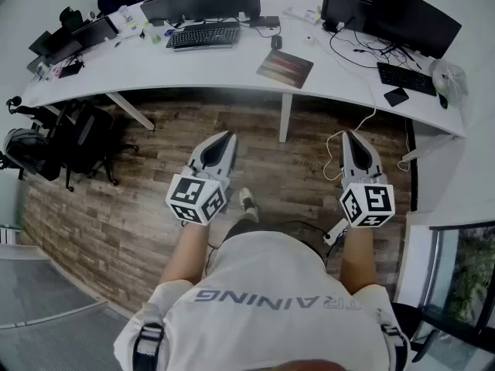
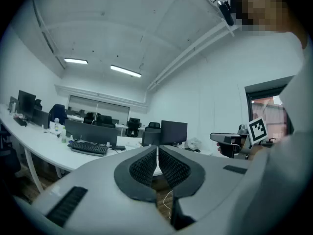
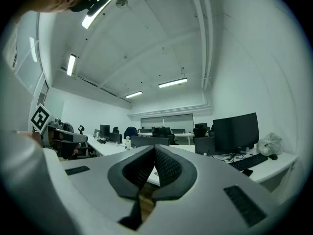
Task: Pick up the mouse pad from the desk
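Observation:
The mouse pad (image 1: 285,68), a dark rectangle with a reddish print, lies flat on the curved white desk (image 1: 224,66) near its front edge. A small mouse (image 1: 276,42) sits just behind it. My left gripper (image 1: 226,136) and right gripper (image 1: 349,135) are held level over the wooden floor, short of the desk, with the pad ahead and between them. Both are shut with nothing in them; the ribbed pads meet at the tips in the left gripper view (image 2: 157,148) and in the right gripper view (image 3: 154,148). Neither gripper view shows the pad.
A keyboard (image 1: 203,36) and monitor (image 1: 201,3) stand left of the pad. At the right are another monitor (image 1: 414,18), a keyboard (image 1: 407,78), a phone (image 1: 396,97) and loose cables. A desk leg (image 1: 285,118) stands below the pad. Backpacks (image 1: 85,137) sit on the floor at left.

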`<state>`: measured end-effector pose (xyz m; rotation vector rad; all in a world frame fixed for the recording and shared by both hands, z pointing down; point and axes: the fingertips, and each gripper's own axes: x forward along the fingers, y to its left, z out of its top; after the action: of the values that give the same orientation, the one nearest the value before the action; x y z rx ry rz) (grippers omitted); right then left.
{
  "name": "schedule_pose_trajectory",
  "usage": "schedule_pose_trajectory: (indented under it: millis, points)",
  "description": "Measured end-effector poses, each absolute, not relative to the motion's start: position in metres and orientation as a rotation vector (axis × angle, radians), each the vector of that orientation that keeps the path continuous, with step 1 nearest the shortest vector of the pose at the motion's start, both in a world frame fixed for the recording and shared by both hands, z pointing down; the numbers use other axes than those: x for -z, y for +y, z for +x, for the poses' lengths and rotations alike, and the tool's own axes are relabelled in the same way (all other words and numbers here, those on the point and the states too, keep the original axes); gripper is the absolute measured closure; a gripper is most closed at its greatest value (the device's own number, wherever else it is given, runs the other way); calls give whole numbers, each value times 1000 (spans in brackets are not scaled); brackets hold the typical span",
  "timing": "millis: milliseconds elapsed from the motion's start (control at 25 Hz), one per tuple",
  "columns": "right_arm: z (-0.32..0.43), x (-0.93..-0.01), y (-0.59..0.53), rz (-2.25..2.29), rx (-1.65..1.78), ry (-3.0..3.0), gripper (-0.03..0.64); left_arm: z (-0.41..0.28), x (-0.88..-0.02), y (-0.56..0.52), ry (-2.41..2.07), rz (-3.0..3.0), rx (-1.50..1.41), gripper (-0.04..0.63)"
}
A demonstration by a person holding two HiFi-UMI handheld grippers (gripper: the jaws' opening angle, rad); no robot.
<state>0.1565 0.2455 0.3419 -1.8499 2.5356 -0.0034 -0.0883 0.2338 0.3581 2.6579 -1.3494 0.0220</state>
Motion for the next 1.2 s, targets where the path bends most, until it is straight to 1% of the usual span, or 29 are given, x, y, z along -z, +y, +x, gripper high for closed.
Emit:
schedule_pose_trajectory:
  millis: [720,1200]
  points:
    - [154,-355,223,-1843,89,2474,594,-98,-370,223,-1356,2631,-62,558]
    - [149,-362,166,-1910,117,2440,594,-105,-381,163,-1289,2631,-83,558]
